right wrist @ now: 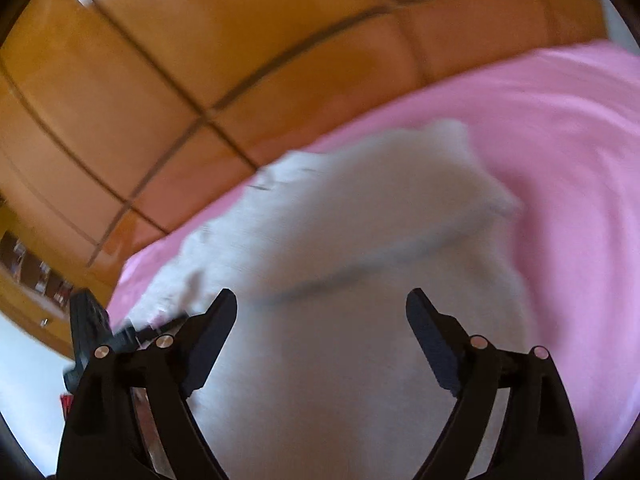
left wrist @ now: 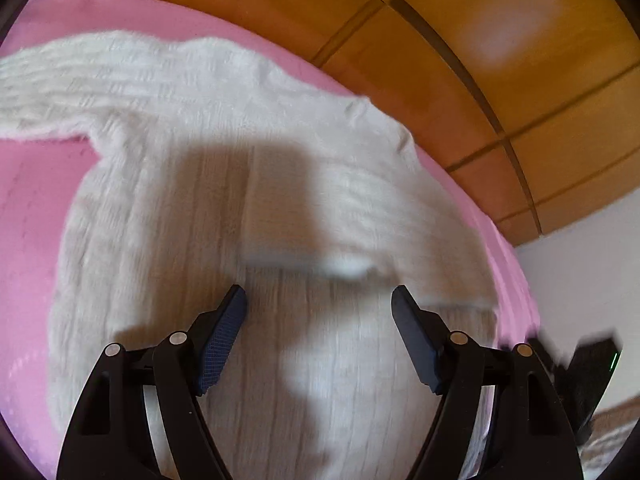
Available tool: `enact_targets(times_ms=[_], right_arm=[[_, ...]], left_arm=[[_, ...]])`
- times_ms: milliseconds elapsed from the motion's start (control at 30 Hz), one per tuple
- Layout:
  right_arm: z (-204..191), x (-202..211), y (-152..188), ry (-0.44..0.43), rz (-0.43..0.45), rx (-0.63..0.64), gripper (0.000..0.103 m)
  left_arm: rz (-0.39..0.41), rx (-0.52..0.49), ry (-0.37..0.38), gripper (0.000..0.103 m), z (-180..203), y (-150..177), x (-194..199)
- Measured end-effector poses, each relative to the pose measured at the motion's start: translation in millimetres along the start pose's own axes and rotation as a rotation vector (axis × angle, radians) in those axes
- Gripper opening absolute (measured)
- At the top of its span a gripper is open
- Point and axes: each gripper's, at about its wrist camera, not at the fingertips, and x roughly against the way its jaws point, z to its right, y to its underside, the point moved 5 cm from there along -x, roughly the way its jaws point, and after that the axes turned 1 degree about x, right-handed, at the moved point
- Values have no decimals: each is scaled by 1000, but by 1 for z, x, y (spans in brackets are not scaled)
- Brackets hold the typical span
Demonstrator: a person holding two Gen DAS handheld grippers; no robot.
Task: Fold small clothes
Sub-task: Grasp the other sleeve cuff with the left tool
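A glossy wooden headboard (left wrist: pixel 460 80) of orange-brown panels stood behind a bed spread with a pink sheet (left wrist: pixel 32 220), and on that sheet lay the white knitted sweater (left wrist: pixel 168 208), the biggest thing on the bed. One sleeve (left wrist: pixel 72 80) stretched out flat toward the far left in the left wrist view, while the other sleeve (left wrist: pixel 384 216) was folded across the body, its cuff lying just ahead of the fingers. The left gripper (left wrist: pixel 318 300) hung over the sweater's lower body with its jaws standing wide and nothing between them, its shadow falling on the knit. The right gripper (right wrist: pixel 322 304) likewise had its jaws spread wide and empty above the blurred white knit, holding no cloth
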Motion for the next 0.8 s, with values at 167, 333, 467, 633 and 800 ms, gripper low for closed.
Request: enact_targets(times_ms=[167, 333, 467, 633, 800], right_arm=[[43, 24, 9, 40, 13, -94, 87], [39, 28, -10, 44, 56, -71, 87], [20, 19, -36, 54, 89, 4, 87], [-4, -29, -58, 129, 46, 114, 87], [-7, -83, -39, 257, -48, 220, 88]], left_arm=[[-5, -77, -55, 7, 15, -34, -24], [133, -215, -50, 7, 51, -74, 2], [220, -289, -69, 7, 62, -94, 21], [158, -297, -253, 7, 31, -93, -13], [114, -213, -399, 44, -19, -79, -31]])
